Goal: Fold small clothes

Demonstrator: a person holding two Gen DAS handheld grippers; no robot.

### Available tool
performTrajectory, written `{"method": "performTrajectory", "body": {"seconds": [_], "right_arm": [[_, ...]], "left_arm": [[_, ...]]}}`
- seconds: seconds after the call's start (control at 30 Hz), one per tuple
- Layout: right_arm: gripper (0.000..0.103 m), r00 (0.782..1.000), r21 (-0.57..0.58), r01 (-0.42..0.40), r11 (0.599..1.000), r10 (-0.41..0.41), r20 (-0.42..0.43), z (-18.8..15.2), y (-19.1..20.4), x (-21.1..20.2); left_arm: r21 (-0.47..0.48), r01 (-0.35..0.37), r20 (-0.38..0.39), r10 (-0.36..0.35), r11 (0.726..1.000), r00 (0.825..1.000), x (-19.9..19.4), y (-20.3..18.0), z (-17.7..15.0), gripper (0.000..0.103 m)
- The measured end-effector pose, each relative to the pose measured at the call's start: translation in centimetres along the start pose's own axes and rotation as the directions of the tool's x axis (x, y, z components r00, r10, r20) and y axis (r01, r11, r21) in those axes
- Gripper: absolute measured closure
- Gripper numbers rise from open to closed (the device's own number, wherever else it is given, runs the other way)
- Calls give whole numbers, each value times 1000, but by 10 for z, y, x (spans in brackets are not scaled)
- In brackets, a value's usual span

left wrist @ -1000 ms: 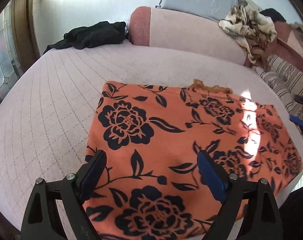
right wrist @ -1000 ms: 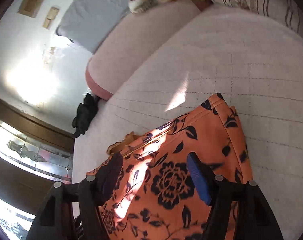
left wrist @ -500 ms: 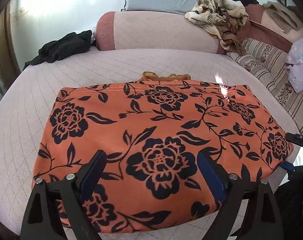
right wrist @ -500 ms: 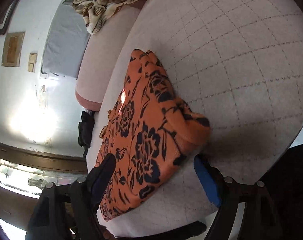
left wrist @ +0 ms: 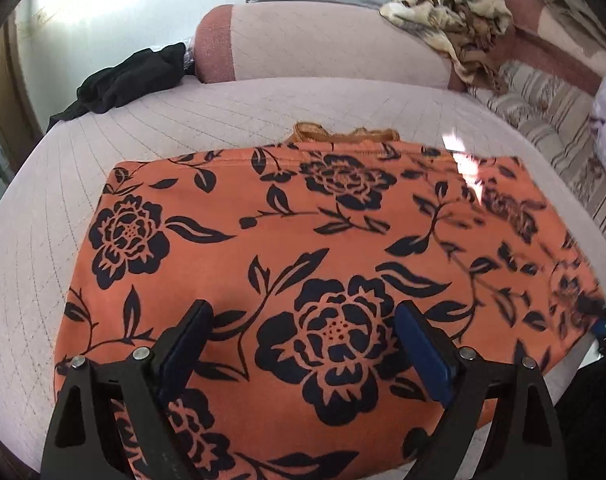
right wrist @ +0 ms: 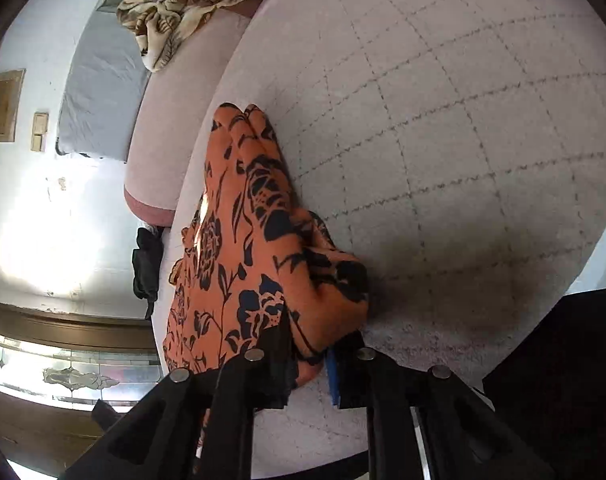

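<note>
Orange floral cloth (left wrist: 303,240) lies lengthwise across your bed (left wrist: 43,220). Your right hand-held gripper (right wrist: 309,360) is closing on its right corner; your left hand-held gripper (left wrist: 303,344) hovers released above the near edge.

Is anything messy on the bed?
Yes. A black garment lies crumpled at the mattress's far left corner, and a beige patterned cloth is heaped on the bolster. The orange floral garment lies flat.

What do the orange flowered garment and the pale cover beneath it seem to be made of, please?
The orange garment looks like a soft, matt knit, perhaps cotton jersey: it bunches into rounded folds where the right claw is closing on its corner. The cover looks like quilted, matt cloth, with stitched lines forming a grid; the fibre cannot be told.
</note>
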State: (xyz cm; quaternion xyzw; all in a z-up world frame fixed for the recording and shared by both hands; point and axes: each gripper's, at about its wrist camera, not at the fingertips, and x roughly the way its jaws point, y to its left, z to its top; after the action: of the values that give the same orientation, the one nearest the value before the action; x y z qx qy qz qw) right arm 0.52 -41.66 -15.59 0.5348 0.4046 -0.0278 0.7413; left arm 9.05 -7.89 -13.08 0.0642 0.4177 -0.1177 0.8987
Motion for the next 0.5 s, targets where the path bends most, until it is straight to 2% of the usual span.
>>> {"method": "performTrajectory", "body": {"seconds": [0.03,0.1,0.17,0.2,0.23,0.27,0.37,0.5], "right_arm": [[69,1000,-31,25,999,-25,14,1,7,-7],[63,996,-92,50,995,-43,74,5,21,-28],[47,988,-133,79,988,-59,146,15,34,-46],[31,981,-158,96,983,-67,182,24,43,-51],[26,979,-198,103,975,-64,194,34,52,-51],[26,984,-246,86,965,-43,175,44,64,-45],[26,999,-341,4,940,12,45,86,82,-15],[26,996,-390,62,919,-80,-31,133,96,50]], "left_arm": [[11,-4,7,4,1000,1000,4,0,-1,8],[7,-4,36,4,1000,999,6,1,-4,7],[2,-3,47,3,1000,999,6,1,-5,7],[5,-2,51,2,1000,999,6,1,-6,7],[6,1,54,-1,1000,999,6,1,-6,7],[5,7,56,-7,1000,998,6,2,-6,7],[4,15,57,-15,1000,998,6,3,-5,7],[4,20,63,-20,1000,998,5,3,-7,7]]}}
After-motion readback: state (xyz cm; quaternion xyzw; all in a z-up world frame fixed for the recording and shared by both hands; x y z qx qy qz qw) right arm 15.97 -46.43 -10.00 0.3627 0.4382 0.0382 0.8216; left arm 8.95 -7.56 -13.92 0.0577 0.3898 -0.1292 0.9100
